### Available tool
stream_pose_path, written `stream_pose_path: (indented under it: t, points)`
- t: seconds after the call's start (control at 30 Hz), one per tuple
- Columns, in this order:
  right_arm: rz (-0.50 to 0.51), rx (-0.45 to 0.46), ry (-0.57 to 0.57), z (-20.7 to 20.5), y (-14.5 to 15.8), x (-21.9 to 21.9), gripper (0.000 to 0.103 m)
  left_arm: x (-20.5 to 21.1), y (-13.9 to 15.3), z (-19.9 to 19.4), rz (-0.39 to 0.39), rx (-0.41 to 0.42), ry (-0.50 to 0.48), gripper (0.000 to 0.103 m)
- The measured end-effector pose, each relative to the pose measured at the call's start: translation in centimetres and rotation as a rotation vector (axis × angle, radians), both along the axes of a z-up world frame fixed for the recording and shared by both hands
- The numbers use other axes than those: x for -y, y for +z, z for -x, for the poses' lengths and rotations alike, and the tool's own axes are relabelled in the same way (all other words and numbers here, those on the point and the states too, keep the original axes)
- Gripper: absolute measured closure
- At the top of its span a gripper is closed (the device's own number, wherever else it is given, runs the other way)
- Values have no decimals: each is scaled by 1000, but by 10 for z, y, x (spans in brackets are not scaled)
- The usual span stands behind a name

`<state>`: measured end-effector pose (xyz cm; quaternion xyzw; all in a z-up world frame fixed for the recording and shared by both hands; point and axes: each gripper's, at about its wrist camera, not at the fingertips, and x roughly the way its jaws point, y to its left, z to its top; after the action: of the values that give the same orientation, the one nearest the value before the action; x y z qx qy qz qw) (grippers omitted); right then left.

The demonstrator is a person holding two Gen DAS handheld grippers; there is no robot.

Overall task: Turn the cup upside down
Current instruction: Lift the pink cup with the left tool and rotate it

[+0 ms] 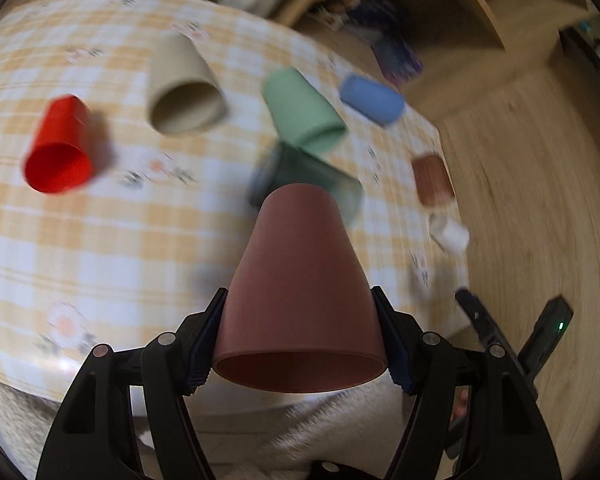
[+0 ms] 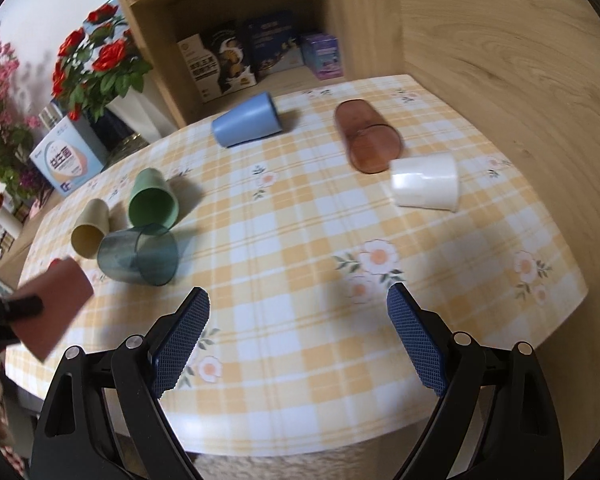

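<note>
Pink cup (image 1: pixel 300 280): clamped near its rim between the jaws of the left gripper (image 1: pixel 300 344), carried above the table's (image 1: pixel 100 240) near edge; right gripper (image 2: pixel 298 336): jaws wide apart, empty; step: mid-flip, likely; next: set rim-down on bare cloth.

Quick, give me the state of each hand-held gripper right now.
Left hand-held gripper: shut on the brown-pink cup, held above the table.
Right hand-held gripper: open, holding nothing.
</note>
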<state>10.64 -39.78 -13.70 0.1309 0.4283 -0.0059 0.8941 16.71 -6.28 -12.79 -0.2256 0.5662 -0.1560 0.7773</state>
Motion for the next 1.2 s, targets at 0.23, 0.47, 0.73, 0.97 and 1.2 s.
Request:
stream_pose_path:
  t: [0.23, 0.47, 0.73, 0.97, 1.2]
  points:
    - [-15, 2, -47, 8, -4, 32, 16, 65, -1, -8, 17, -4, -79, 36]
    - [-7, -9, -101, 10, -7, 66, 16, 126, -21, -42, 15, -31, -88, 36]
    - [3, -10, -162, 11, -7, 102, 16, 178, -52, -76, -54, -54, -130, 36]
    - [-4, -31, -201, 13, -13, 120, 16, 191, -62, -78, -63, -69, -173, 35]
    - [-31, -51, -194, 15, -15, 115, 16, 190, -81, -73, 2, -135, -187, 35]
